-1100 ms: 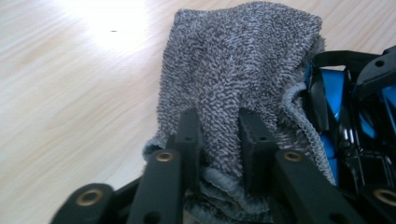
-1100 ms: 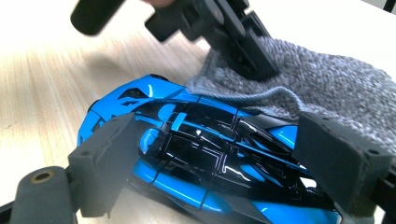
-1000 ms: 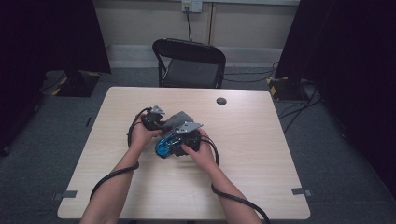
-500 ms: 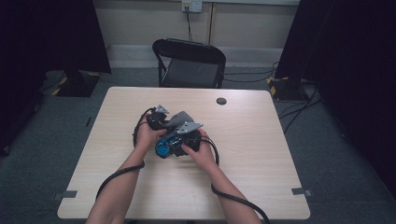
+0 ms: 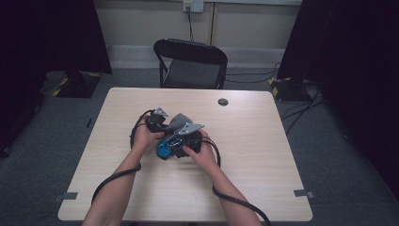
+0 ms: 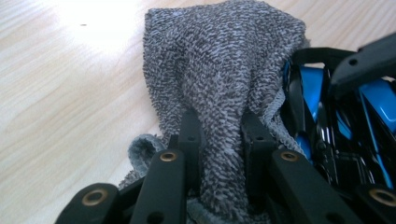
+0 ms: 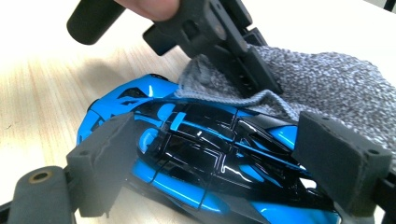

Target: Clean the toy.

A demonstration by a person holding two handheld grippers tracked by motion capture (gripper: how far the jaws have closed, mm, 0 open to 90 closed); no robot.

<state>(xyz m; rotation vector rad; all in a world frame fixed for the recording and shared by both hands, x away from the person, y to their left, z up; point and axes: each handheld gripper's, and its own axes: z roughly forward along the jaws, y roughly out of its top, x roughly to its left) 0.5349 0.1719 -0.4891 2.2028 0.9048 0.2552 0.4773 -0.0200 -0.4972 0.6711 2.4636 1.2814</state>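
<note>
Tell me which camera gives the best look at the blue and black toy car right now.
The right gripper view: the blue and black toy car lies close up between that gripper's pads, its roof and nose visible. The left gripper view shows just its side beside the grey terry cloth. The high view shows a small blue patch between the hands.
</note>
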